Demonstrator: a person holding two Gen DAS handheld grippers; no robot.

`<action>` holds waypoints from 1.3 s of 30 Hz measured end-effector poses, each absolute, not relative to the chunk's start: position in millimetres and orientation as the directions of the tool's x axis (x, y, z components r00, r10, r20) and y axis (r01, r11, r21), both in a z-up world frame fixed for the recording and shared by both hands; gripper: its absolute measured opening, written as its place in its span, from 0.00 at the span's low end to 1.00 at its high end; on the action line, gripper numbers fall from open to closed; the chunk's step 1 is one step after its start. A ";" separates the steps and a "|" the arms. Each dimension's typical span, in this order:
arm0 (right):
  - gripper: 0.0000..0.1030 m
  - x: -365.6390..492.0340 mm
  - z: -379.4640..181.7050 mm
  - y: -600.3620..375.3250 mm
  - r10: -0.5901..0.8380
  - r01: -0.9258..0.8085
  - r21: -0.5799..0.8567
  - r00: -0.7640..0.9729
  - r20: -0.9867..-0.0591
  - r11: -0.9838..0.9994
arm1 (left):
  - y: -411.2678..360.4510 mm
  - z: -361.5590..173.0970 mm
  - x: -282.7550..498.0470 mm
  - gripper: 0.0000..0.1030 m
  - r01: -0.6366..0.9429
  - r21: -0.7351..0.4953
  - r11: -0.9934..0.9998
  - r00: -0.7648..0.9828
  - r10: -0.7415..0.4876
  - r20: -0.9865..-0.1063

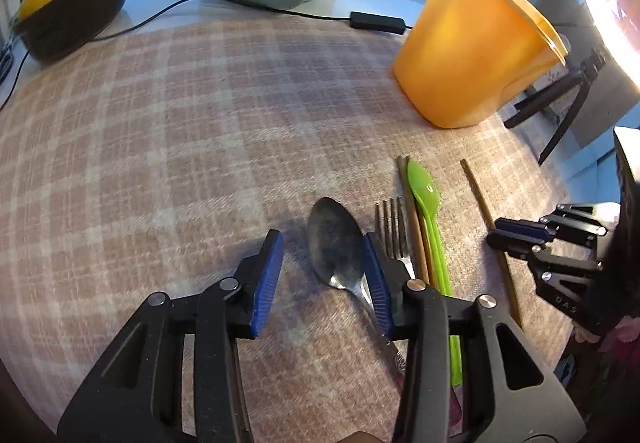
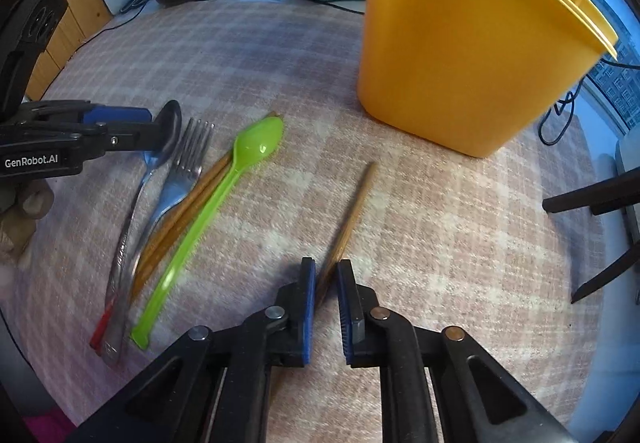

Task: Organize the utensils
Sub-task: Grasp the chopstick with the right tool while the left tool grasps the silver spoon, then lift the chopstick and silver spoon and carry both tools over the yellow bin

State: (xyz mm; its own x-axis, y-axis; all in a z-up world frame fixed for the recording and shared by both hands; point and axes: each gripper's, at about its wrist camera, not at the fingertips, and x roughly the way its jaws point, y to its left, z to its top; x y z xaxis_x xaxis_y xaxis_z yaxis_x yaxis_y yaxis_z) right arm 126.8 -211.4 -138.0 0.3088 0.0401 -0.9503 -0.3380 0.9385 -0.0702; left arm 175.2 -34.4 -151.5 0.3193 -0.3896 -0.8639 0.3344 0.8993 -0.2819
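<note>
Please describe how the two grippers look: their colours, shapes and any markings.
Both grippers, left gripper and right gripper, are black, with angular linkage arms, silver round pivot pins and ribbed blue fingers. The left gripper body shows white "GenRobot.AI" lettering in the right wrist view.

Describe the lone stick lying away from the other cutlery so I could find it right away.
Start at the big orange container standing on the checked tablecloth. In front of it lies a single wooden chopstick, apart from the cluster of metal spoon, fork, green plastic spoon and other chopsticks. Its near end sits between the fingers of the right gripper.
</note>
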 end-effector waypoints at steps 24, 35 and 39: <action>0.26 135.0 -134.5 -239.2 0.128 -0.238 0.067 0.252 -0.959 0.969 | -65.7 -141.1 146.8 0.02 0.417 -0.103 0.903 0.441 -0.300 -0.846; 0.05 148.6 -138.5 -214.5 0.039 -0.308 -0.047 0.269 -0.962 0.950 | -60.9 -138.4 146.7 0.00 0.395 -0.131 0.909 0.447 -0.315 -0.837; 0.03 142.3 -135.6 -224.7 0.098 -0.276 0.016 0.286 -0.953 0.961 | -50.8 -133.3 145.5 0.00 0.376 -0.152 0.914 0.456 -0.325 -0.829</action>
State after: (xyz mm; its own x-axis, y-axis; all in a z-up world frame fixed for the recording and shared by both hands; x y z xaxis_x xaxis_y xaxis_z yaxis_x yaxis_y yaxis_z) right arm 142.3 -224.7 -135.6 0.2862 0.0975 -0.9532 -0.2755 0.9612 0.0156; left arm 145.5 -50.8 -133.3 0.4556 -0.3255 -0.8286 0.3758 0.9141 -0.1524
